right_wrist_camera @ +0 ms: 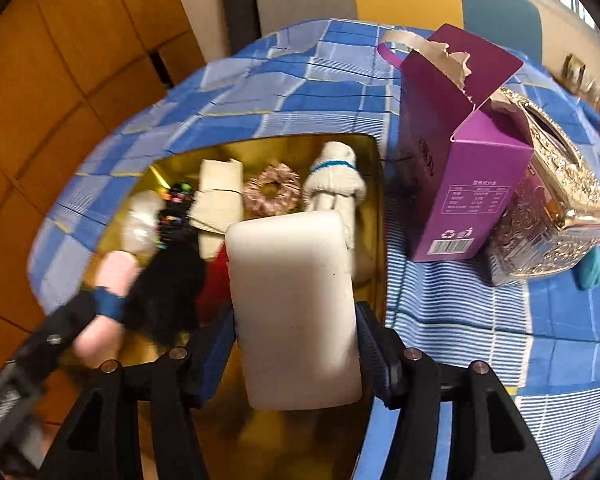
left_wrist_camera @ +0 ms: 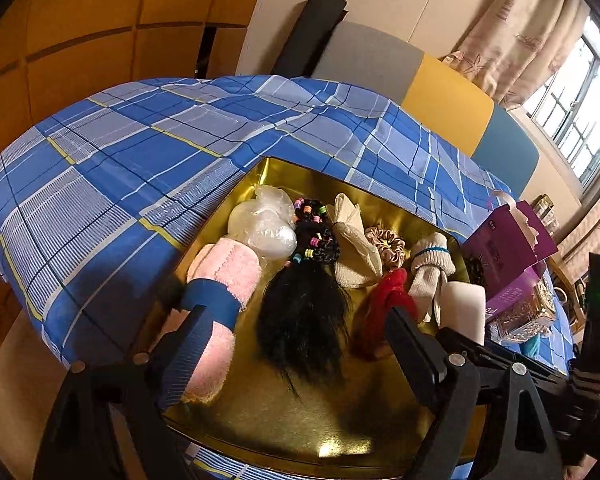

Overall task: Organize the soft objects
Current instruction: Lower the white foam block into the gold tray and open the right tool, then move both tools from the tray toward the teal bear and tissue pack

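A gold tray [left_wrist_camera: 280, 420] lies on the blue plaid bedsheet [left_wrist_camera: 140, 160]. In it are a pink towel roll [left_wrist_camera: 224, 276] with a blue band, a clear plastic bag [left_wrist_camera: 264, 224], a black hairpiece [left_wrist_camera: 304, 320] with coloured beads, a cream cloth [left_wrist_camera: 356, 240], a pink scrunchie [left_wrist_camera: 386, 244], a red scrunchie [left_wrist_camera: 384, 312] and a white sock roll [left_wrist_camera: 432, 264]. My left gripper [left_wrist_camera: 300, 336] stands open above the hairpiece, its left finger beside the towel roll. My right gripper [right_wrist_camera: 294, 344] is shut on a white sponge block [right_wrist_camera: 292, 304], held over the tray's right part [right_wrist_camera: 268, 148].
A torn-open purple carton [right_wrist_camera: 456, 184] stands just right of the tray, with an ornate gold box [right_wrist_camera: 552, 216] and a teal item [right_wrist_camera: 590, 272] behind it. Grey, yellow and blue headboard panels [left_wrist_camera: 444, 100] back the bed. Wooden wardrobe doors [left_wrist_camera: 80, 20] are at the left.
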Demonstrator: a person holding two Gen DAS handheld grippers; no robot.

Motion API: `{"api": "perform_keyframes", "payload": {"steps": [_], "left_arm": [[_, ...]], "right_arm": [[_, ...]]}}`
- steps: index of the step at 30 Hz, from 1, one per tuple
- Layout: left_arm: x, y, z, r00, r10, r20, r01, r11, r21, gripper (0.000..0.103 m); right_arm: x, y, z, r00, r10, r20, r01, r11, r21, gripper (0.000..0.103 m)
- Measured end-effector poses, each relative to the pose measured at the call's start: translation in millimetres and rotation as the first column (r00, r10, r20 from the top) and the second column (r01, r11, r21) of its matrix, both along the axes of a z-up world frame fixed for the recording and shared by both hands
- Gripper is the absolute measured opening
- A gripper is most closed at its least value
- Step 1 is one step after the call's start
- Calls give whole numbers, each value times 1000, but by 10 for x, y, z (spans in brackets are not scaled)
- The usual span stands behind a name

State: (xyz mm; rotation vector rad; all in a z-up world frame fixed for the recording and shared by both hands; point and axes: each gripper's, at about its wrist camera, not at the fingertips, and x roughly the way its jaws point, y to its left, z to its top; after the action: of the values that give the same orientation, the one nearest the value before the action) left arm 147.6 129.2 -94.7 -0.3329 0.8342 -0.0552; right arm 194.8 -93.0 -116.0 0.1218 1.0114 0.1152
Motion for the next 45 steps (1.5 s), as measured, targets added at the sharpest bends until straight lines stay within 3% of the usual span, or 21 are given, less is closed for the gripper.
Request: {"api": "perform_keyframes", "payload": {"steps": [10,16,21,28,37,41,45], "left_arm": [[0,-17,-35,1000,-5,-11,5,1000,-1,88],[-7,-48,-36,1000,-16,-9,16,1000,2,88],[-27,-121,-30,999,-47,-7,47,999,-5,88],[-79,-251,25,996,-84,10,84,996,-15,89],[-171,-607,104,982,-186,29,187,982,-3,91],[-213,-811,165,970,-240,39,240,971,-7,94],[-264,-1096,217,950,-312,36,312,950,9,96]], "right_arm": [[-21,-19,76,1000,-5,18,4,999,34,70],[-130,-120,297,997,-10,76,4,997,77,70],[-244,-262,496,992,11,122,-16,999,40,70],[-469,-649,518,991,33,131,-39,998,41,70],[-751,-1532,226,992,-116,47,114,992,46,70],[-815,-2019,117,977,-212,26,210,976,63,70],[-808,-2482,150,950,-306,59,301,951,75,70]]}}
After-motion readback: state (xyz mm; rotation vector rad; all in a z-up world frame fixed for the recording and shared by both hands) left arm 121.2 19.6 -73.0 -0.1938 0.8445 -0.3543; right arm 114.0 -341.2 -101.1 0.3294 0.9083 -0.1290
